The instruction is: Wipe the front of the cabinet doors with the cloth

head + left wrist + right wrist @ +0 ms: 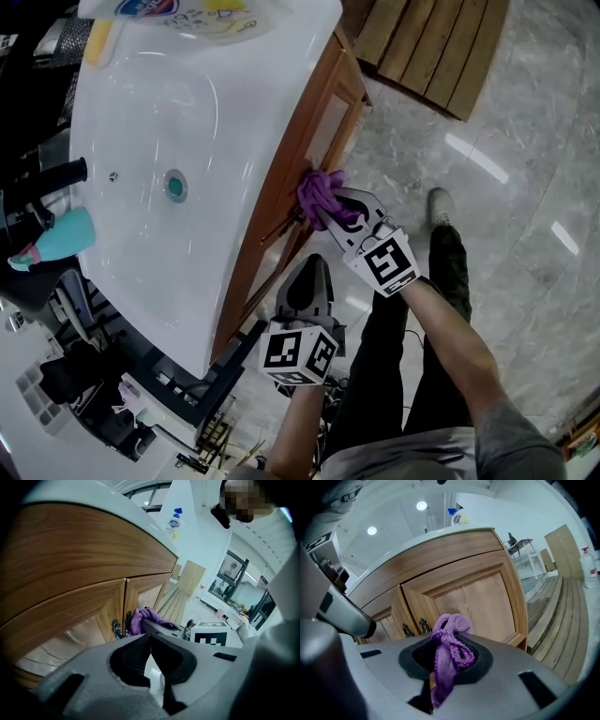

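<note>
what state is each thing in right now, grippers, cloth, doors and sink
purple cloth, bunched up, held at the cabinet front
right gripper, shut on the purple cloth
left gripper, shut, nothing between its jaws
cabinet doors, both closed
sink, empty

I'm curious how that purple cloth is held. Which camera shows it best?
The right gripper view: the purple cloth sits large, clamped by the right hand-held gripper. The head view shows it small at the cabinet door; the left gripper view, only part.
</note>
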`<state>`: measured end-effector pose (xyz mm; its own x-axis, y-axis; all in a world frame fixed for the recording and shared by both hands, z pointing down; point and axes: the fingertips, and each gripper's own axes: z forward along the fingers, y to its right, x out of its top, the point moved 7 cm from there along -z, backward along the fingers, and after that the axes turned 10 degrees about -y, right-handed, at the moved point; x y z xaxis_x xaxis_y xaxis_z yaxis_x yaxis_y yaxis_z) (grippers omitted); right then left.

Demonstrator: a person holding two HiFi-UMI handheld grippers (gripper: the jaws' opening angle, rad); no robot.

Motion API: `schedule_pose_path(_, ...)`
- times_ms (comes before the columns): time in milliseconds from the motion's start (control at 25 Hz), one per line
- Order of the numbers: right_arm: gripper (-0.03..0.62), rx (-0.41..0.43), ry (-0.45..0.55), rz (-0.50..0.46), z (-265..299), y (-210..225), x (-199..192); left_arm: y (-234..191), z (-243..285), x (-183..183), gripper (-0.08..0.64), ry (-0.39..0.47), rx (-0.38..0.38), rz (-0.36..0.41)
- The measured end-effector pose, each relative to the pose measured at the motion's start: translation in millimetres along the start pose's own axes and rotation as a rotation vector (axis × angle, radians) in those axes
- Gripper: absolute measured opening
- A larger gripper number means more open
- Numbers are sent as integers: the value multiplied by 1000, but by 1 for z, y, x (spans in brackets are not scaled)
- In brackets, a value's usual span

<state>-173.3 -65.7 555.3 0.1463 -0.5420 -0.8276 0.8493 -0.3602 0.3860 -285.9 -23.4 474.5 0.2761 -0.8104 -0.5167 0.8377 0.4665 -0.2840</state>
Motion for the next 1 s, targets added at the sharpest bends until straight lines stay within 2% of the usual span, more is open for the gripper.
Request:
schedule_pose_path(640, 63, 4, 17, 61, 17, -2, 0, -12, 4, 2, 11, -19, 6, -2)
schedule_pose_path(1000, 63, 1, 11, 55, 18, 2, 4, -4, 12, 8, 11, -30, 4, -3)
